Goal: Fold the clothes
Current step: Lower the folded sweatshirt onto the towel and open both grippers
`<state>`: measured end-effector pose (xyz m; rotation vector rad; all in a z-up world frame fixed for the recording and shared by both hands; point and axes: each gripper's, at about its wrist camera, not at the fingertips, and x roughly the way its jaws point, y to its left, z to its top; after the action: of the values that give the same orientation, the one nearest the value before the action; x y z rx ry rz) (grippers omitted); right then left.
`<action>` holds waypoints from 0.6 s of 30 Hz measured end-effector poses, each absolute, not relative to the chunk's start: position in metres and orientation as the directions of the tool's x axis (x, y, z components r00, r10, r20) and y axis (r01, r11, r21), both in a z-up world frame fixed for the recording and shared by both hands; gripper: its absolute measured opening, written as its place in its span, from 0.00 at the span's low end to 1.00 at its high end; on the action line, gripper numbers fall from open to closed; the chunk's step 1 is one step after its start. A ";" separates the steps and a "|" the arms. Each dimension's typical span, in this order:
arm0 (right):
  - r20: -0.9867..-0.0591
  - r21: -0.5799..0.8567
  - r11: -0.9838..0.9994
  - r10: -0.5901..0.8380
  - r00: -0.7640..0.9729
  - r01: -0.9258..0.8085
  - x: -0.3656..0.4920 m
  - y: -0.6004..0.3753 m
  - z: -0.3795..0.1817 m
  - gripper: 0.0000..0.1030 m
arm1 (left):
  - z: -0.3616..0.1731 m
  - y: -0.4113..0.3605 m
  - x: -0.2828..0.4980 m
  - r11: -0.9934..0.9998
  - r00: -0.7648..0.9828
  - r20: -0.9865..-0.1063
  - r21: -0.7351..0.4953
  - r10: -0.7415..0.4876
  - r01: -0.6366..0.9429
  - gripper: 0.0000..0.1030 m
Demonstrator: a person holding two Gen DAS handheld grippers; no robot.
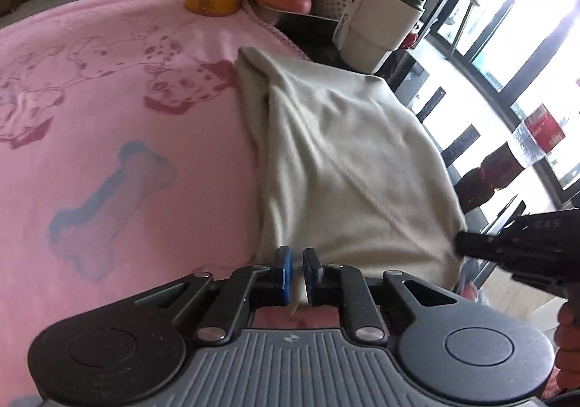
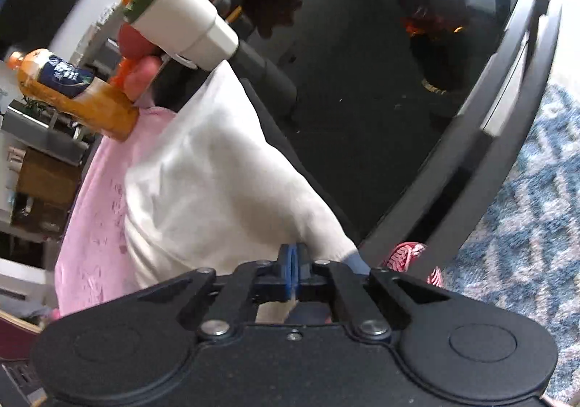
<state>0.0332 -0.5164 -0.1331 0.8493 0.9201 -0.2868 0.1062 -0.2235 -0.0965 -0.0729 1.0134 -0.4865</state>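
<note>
The left gripper hides the near hem of the cream cloth behind its linkage, so how much fabric sits between the pads cannot be read. Off to its right, the right gripper is cut by the picture's edge, its jaw tips blurred against the cloth. In the right wrist view, the right gripper's own linkage covers the cloth's near corner. Ahead of it and to its left, the orange bottle is smeared; its label is possibly unreadable.
</note>
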 end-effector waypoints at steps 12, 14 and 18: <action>-0.828 0.445 0.742 0.127 0.546 0.502 0.056 -0.484 -0.112 0.16 | -0.078 -0.258 0.106 0.915 0.392 -0.879 -0.108 -0.271 0.389 0.27; -0.804 0.455 0.760 0.125 0.582 0.464 0.052 -0.476 -0.080 0.29 | -0.058 -0.252 0.098 0.919 0.404 -0.878 -0.095 -0.259 0.382 0.42; -0.780 0.376 0.831 0.044 0.624 0.411 0.039 -0.459 -0.012 0.52 | -0.010 -0.235 0.075 0.929 0.499 -0.834 -0.041 -0.234 0.367 0.67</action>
<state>0.0386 -0.4594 -0.0116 0.5679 0.8819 -0.2237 0.0748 -0.2352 -0.0096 0.1486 0.9835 -0.3649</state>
